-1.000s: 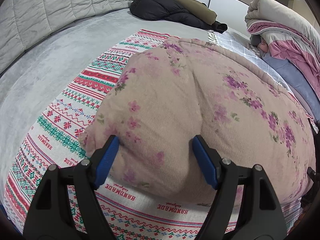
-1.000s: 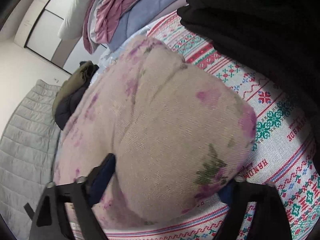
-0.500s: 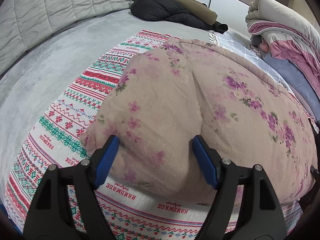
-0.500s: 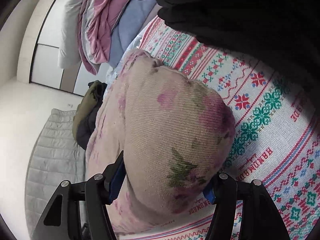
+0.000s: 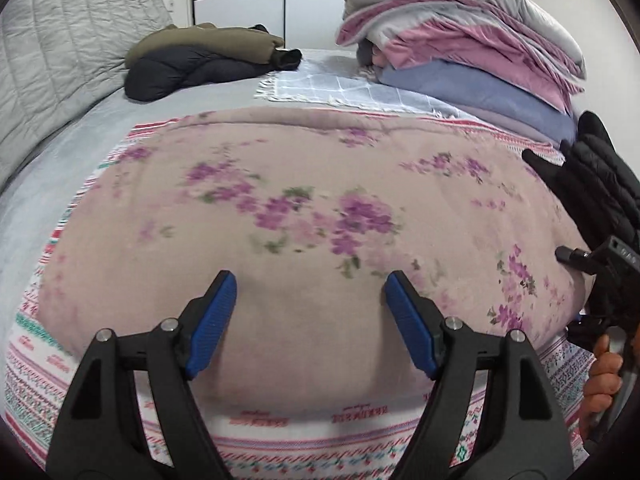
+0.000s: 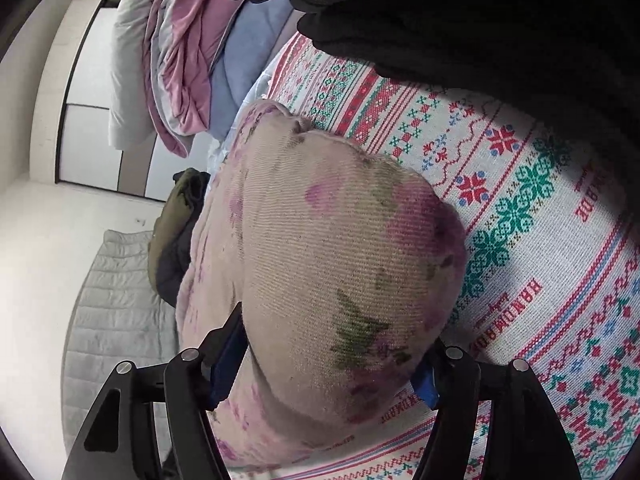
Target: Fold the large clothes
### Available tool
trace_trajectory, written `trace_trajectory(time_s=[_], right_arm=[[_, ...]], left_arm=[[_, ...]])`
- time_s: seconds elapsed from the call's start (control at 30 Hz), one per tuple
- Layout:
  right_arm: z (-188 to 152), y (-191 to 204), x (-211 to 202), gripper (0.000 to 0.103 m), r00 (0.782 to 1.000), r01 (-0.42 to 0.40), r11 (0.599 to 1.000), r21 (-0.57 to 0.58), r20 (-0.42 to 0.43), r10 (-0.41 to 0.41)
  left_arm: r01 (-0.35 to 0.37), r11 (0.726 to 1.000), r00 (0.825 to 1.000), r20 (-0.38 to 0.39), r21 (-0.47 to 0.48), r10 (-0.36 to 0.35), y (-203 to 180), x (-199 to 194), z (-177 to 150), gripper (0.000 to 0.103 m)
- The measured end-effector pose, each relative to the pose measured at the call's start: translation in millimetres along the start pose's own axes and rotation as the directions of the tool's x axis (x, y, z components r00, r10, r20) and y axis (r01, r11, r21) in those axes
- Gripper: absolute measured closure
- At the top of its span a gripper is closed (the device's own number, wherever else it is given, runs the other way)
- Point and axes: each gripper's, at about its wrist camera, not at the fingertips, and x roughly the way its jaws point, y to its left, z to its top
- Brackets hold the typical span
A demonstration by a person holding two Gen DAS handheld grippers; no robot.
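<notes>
Left gripper [image 5: 308, 320] has been swung from the floral padded garment's [image 5: 304, 216] corner to its near long edge, jaws spread, nothing gripped; right gripper [image 6: 324, 364] jaws reopened slightly, corner bulging between them, grip can't be told; garment lies on patterned cloth [image 5: 360, 452]; next fold apparently being set up.

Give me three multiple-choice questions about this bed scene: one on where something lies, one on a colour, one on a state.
1. The floral quilt lies on: A) patterned cloth B) bare floor C) dark jacket
2. The pads of the left claw are: A) red B) blue C) green
3. The left claw is: A) shut on a jacket B) shut on a pillow C) open

Answers: 1 A, the cloth's stripes show around the quilt's edges; 2 B, both pads show blue; 3 C, the pads stand apart with nothing pinched.
</notes>
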Motion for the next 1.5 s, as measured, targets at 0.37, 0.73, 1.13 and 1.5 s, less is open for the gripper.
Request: trace_trajectory(time_s=[0.37,0.73,1.13,1.5], right_arm=[[-9.8,2.1,-6.4,0.029,0.992,-0.125,0.990,0.063,0.042,0.122],[-4.2,-11.6,-9.9,0.029,0.987,-0.159,0.973,0.168,0.045,0.153],[-7.7,-4.2,-9.0,0.029,0.987,-0.158,0.970,0.187,0.038,0.153],[-7.5,-1.8,-1.1,0.029,0.992,-0.123,0.979,0.161,-0.003,0.125]], left_arm=[[-0.022,0.998,0.994,-0.106,0.055,0.028,-2.7,9.8,10.6,0.024],[-0.097,0.989,0.944,-0.304,0.108,0.126,-31.1,100.6,112.4,0.024],[-0.159,0.987,0.908,-0.396,-0.020,0.138,-20.7,176.0,167.6,0.016],[-0.150,0.988,0.908,-0.397,-0.019,0.131,-11.2,160.6,162.3,0.015]])
